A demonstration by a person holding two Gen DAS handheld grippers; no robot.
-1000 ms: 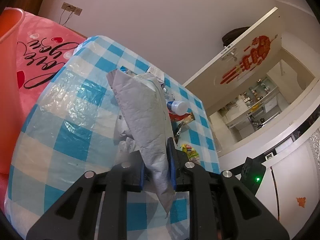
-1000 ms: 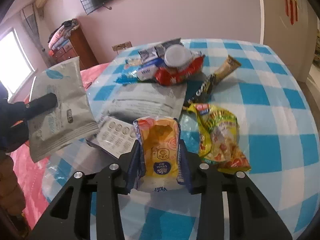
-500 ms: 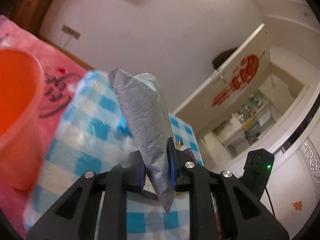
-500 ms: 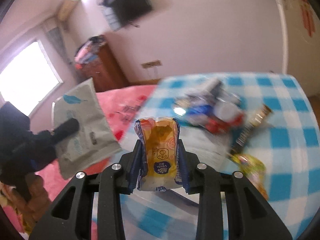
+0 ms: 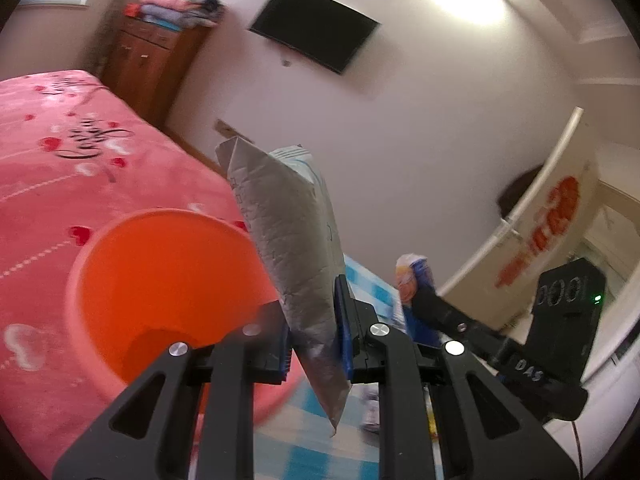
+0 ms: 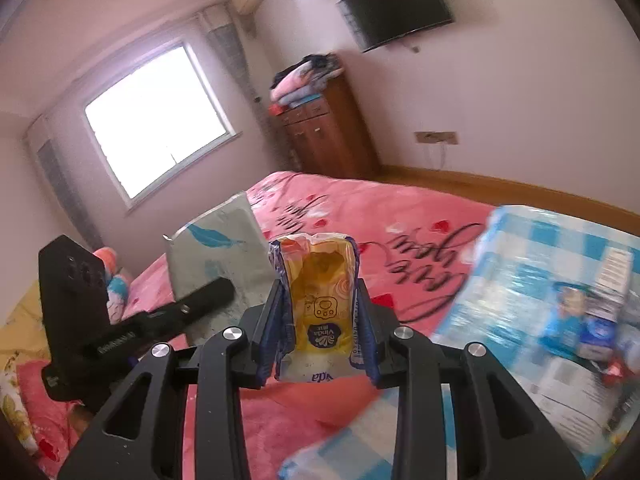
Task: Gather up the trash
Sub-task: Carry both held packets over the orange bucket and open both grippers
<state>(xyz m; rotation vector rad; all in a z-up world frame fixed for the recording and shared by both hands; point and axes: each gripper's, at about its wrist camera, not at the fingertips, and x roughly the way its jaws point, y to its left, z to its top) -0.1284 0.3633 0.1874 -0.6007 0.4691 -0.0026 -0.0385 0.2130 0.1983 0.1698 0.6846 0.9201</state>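
My left gripper (image 5: 314,332) is shut on a flat grey plastic pouch (image 5: 288,240) that stands up between its pads. Just left of it and below gapes an orange bucket (image 5: 132,280) resting on the pink bed. My right gripper (image 6: 320,320) is shut on a yellow tissue pack (image 6: 320,304). In the right wrist view the left gripper (image 6: 200,300) with its grey pouch (image 6: 216,252) hangs to the left. The left wrist view shows the right gripper (image 5: 424,304) carrying the tissue pack (image 5: 412,276) at the right.
The table with a blue-checked cloth (image 6: 560,248) holds more wrappers (image 6: 580,320) at the right. A pink bedspread (image 6: 360,216) fills the middle. A wooden cabinet (image 6: 328,136), a wall television (image 6: 396,4) and a window (image 6: 156,116) lie beyond.
Both grippers have swung away from the table toward the bed and risen, each keeping its load. The orange bucket has come into full view under the left gripper.
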